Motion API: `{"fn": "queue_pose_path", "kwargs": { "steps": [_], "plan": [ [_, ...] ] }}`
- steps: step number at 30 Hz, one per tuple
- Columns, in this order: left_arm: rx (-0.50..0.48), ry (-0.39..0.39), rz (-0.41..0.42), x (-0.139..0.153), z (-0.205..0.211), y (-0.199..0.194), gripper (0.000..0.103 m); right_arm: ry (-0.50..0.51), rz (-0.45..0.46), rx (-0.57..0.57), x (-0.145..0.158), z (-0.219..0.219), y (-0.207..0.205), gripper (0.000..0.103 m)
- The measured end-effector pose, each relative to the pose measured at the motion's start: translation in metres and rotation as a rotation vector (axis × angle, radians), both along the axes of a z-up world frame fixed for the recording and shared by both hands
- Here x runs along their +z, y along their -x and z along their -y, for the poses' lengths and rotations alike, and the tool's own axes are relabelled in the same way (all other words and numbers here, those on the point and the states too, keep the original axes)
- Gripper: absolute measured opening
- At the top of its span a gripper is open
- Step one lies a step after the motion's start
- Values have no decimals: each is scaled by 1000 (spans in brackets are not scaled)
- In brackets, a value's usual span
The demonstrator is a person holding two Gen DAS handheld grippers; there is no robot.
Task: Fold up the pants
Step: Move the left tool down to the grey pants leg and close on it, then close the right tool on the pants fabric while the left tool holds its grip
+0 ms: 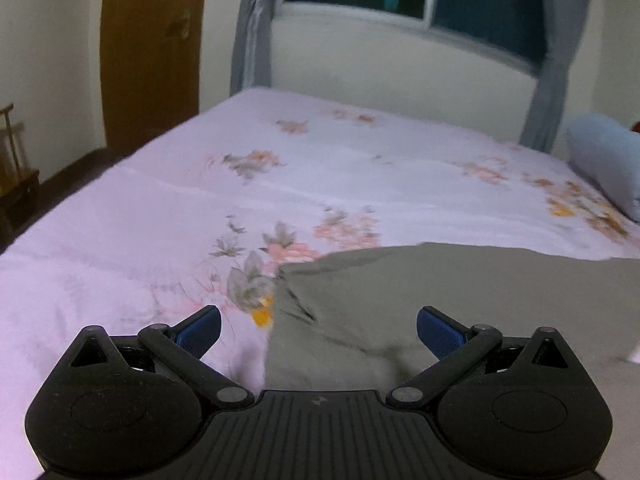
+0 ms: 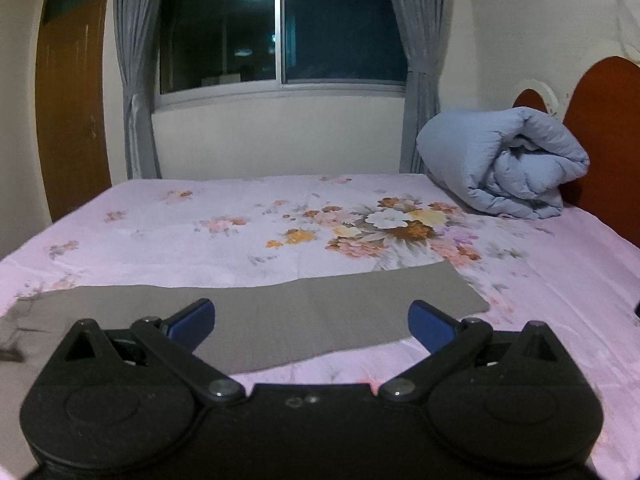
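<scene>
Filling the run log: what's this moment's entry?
pants: flat on bed | left gripper: open, empty | right gripper: open, empty

Dark window (image 2: pixel 280 32), grey curtains (image 2: pixel 132 80), wooden door (image 2: pixel 72 112), floral bedsheet (image 2: pixel 280 220), red headboard (image 2: pixel 608 140)

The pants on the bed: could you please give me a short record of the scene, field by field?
surface: bed with a pink floral sheet
pants: grey pants, spread flat across the near side of the bed
pants' left end: creased
left gripper: open, above the creased end, holding nothing
right gripper: open, above the flat stretch, holding nothing
other item: blue quilt, rolled up by the headboard
fold: none visible yet
</scene>
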State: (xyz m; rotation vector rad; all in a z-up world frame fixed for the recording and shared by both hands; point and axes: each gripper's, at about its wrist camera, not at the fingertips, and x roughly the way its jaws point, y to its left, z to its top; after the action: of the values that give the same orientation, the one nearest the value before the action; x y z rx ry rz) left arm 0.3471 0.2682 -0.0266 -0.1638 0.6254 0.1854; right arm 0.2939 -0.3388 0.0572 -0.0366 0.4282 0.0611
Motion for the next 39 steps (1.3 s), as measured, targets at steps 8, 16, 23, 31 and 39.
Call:
{"fn": "queue_pose_path", "kwargs": {
  "steps": [8,16,23,31,39],
  "plan": [
    [-26,36,-136,-58,-34,-93,103,19,-86,16,-39,-33,-122,97],
    [-27,12,-149,-80,-29,-134,101,23,-125,73,-68,-66,-180,97],
    [-112,16,-108,-73,-17,-131,41,21,-150,107,-82,-73,-198,97],
    [-101,129,174,-27,-29,-81,33,59,-167,277,-88,-85,-217,97],
    [-131,160,315,3,-30,-51,33,148,-213,454,-107,-107,-240,84]
  ]
}}
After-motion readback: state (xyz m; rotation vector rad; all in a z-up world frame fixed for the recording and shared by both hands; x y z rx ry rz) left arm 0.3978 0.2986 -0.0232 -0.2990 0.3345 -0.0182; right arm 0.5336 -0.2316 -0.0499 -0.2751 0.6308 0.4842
